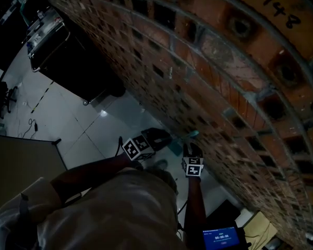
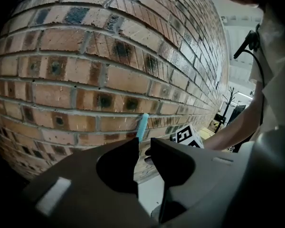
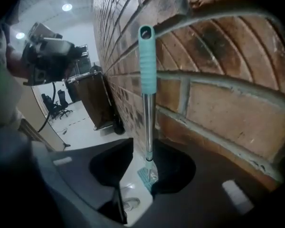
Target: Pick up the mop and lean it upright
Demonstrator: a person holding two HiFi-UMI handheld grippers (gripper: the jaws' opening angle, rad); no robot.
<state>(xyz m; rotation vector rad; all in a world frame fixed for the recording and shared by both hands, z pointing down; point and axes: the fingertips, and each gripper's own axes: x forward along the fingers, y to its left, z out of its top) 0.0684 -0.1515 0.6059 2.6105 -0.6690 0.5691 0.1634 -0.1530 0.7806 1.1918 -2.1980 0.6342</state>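
The mop (image 3: 147,70) stands upright against the brick wall (image 3: 218,103). It has a teal grip on a silver pole, and its teal head (image 3: 147,175) rests on the pale floor. In the right gripper view the pole runs between the jaws of my right gripper (image 3: 142,144), close to the right jaw with a gap on the left; the jaws are open. My left gripper (image 2: 143,144) is level with the teal grip end (image 2: 142,125), jaws narrowly apart with only wall and floor showing between them. In the head view both grippers (image 1: 154,138) (image 1: 192,152) are beside the grip (image 1: 192,134).
A dark wheeled cabinet (image 1: 75,61) stands along the wall further off. A board (image 1: 21,163) is at the left, with a cable (image 1: 31,124) on the floor. A lit screen (image 1: 219,238) sits near my feet. Office chairs (image 3: 57,101) stand far back.
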